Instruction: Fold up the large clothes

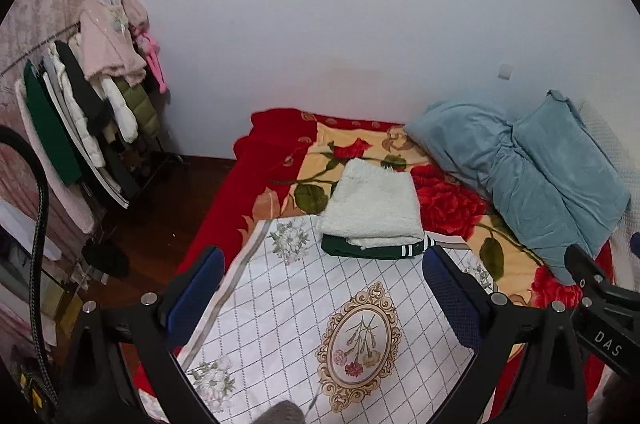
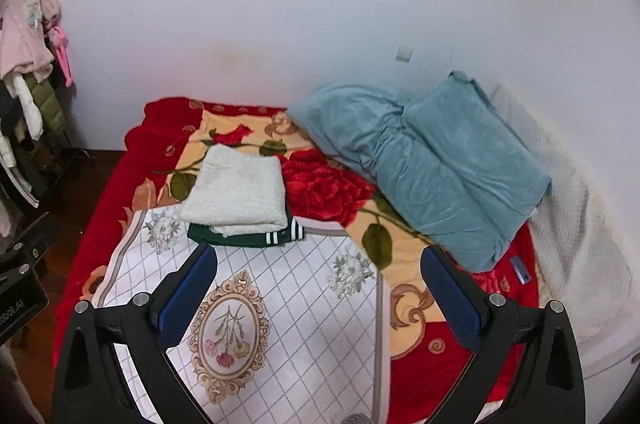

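- Left gripper (image 1: 320,298): jaws spread wide, holding nothing, above the white quilted floral mat (image 1: 304,308).
- Right gripper (image 2: 320,298): jaws likewise wide apart and bare.
- Folded fluffy white garment (image 1: 374,207) lies on a folded dark green garment with white stripes (image 1: 376,251), at the mat's 12 o'clock edge on the bed's red rose-patterned blanket (image 1: 444,201).
- Folded blue-grey duvet (image 2: 436,163) sits at 2 o'clock.

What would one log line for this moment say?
left gripper: open, empty | right gripper: open, empty | white fleece folded atop green garment | both above white mat
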Tool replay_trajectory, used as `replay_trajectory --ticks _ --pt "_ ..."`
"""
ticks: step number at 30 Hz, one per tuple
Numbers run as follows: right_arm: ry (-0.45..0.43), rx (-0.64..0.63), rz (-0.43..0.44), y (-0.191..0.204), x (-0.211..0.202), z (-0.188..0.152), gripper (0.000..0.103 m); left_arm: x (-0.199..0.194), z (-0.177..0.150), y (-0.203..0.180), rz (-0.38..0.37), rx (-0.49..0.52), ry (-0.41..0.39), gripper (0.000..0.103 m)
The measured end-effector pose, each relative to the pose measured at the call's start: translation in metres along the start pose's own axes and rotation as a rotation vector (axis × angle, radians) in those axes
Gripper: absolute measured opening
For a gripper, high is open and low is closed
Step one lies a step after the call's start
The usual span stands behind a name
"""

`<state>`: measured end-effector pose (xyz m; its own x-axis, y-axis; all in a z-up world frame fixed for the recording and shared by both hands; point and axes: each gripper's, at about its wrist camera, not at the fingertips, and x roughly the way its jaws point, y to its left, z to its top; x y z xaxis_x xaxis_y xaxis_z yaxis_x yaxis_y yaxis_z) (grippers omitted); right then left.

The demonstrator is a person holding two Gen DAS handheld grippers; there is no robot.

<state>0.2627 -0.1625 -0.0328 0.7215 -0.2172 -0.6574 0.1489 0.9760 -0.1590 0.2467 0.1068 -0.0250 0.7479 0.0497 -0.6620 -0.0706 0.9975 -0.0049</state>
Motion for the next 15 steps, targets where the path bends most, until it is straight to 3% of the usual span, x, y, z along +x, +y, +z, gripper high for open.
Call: replay_trajectory --ticks 8,15 --pt "-0.057 0.011 0.007 -0.031 -0.079 -0.005 0.103 -0.057 -0.01 -0.009 -0.016 0.014 -0.034 0.101" --pt "-0.079 0.026 0.022 -0.05 -0.114 -0.016 0.103 -0.084 -0.015 -0.01 -0.001 0.018 -0.072 0.101"
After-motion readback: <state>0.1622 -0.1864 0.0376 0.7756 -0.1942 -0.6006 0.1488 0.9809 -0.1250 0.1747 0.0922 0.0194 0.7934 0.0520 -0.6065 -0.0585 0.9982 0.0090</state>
